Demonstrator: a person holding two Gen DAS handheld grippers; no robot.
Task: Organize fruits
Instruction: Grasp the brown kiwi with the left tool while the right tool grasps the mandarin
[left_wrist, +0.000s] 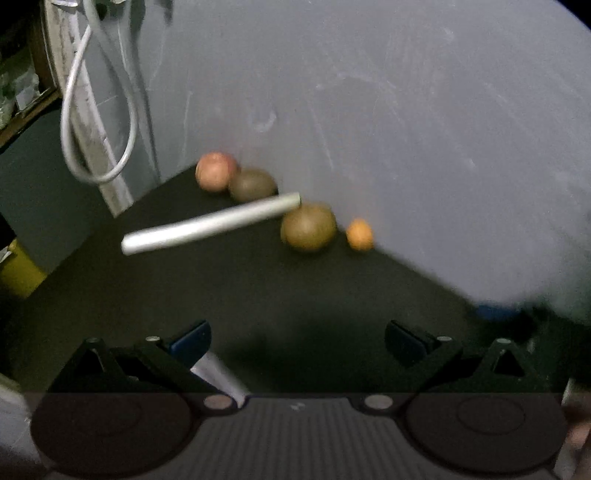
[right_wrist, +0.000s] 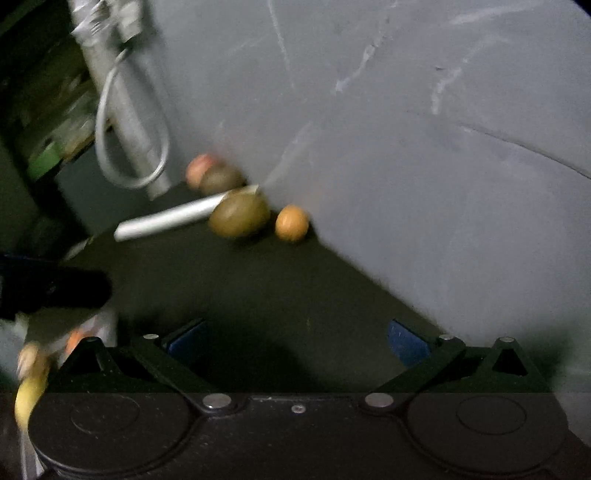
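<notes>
Left wrist view. My left gripper (left_wrist: 297, 341): jaws spread wide, nothing between them, held low over the dark mat (left_wrist: 229, 295) and aimed at the far wall (left_wrist: 369, 92). Fruit stock, in a row at the foot of the wall: peach (left_wrist: 215, 171), touching the small kiwi (left_wrist: 253, 184); big kiwi (left_wrist: 308, 227) near the middle; orange (left_wrist: 359, 234) just beside it, apart. A grey tube (left_wrist: 210, 224) lies across the mat, its far end touching or just over the big kiwi. Cable (left_wrist: 99, 110) loops at upper left. Frame is blurred, so fine contact cannot be told.

Right wrist view. My right gripper (right_wrist: 297, 339): also spread wide and empty, low over the mat, tilted, pointing at the same row. Big kiwi (right_wrist: 239, 216) sits nearest its line; orange (right_wrist: 291, 222) just right of it. At lower left edge, a banana (right_wrist: 27, 397) and other small fruit, blurred.

Handling note, my judgement: approach is the step in hand. Take the orange or big kiwi first; come in level, straddle the fruit, avoid nudging the tube, close gently, since round fruit will roll along the wall.
</notes>
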